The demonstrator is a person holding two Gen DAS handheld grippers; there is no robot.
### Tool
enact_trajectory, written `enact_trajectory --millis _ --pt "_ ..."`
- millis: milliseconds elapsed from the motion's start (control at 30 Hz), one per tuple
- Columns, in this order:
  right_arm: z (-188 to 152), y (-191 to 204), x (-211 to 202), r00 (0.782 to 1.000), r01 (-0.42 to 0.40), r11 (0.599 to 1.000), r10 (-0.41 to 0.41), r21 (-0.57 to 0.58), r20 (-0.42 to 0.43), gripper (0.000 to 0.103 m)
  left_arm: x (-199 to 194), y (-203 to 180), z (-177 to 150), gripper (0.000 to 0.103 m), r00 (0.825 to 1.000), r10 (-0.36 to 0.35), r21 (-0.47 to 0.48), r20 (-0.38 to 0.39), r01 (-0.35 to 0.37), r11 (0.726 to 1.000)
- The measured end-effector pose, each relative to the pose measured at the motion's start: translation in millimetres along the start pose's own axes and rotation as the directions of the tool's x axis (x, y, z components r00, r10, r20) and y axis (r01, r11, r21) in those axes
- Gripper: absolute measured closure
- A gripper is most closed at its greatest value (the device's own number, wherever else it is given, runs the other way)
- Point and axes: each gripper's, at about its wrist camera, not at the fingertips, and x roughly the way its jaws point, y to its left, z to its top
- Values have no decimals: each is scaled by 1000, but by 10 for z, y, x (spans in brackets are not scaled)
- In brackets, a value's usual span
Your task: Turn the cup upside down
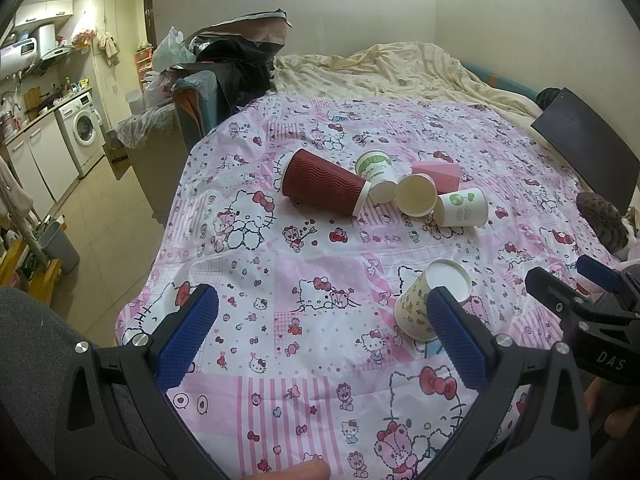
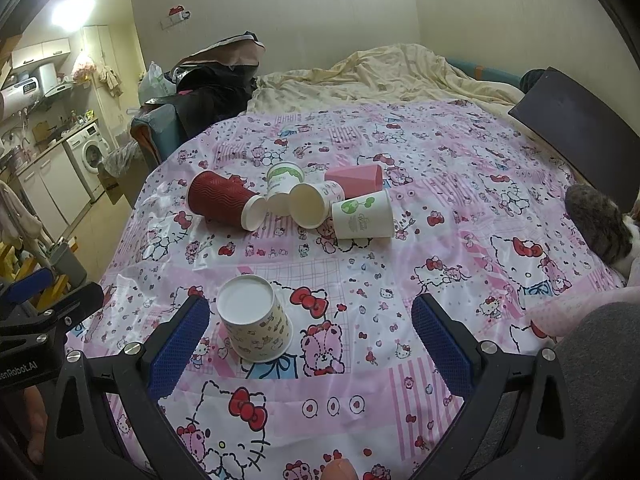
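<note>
A cream patterned paper cup (image 2: 256, 320) stands upside down on the pink Hello Kitty cloth (image 2: 400, 280), base up; it also shows in the left wrist view (image 1: 424, 304). Farther back lie several cups on their sides: a dark red ribbed cup (image 1: 324, 186), a white cup with green print (image 1: 374, 174), a cream cup with its mouth toward me (image 1: 416, 196), a white cup with a green tree logo (image 1: 462, 208) and a pink cup (image 1: 436, 172). My left gripper (image 1: 320, 336) is open and empty. My right gripper (image 2: 310, 340) is open and empty, just behind the upside-down cup.
A rumpled cream blanket (image 1: 400, 68) and dark bags (image 1: 240, 60) lie beyond the cloth. A dark board (image 1: 588, 144) sits at the right edge. A cat (image 2: 596, 224) lies at the right. A kitchen with a washing machine (image 1: 82, 128) is at the left.
</note>
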Motion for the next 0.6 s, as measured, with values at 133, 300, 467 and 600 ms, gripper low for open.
enact_trajectory --millis 133,300,467,600 --pt "-2 3 -1 1000 1 1000 -1 0 1 0 -1 5 -1 0 1000 0 -1 0 0 1000" --pt "30 12 -19 1000 1 1000 -1 -6 8 0 -1 9 -1 0 1000 -1 4 -1 1 1000" --pt "29 13 -24 1000 1 1000 -1 -4 7 0 -1 6 -3 0 1000 -1 2 -2 1 1000" --pt "35 15 -25 1000 -1 1000 1 -1 5 0 -2 10 -4 0 1000 -4 -1 -1 4 1000"
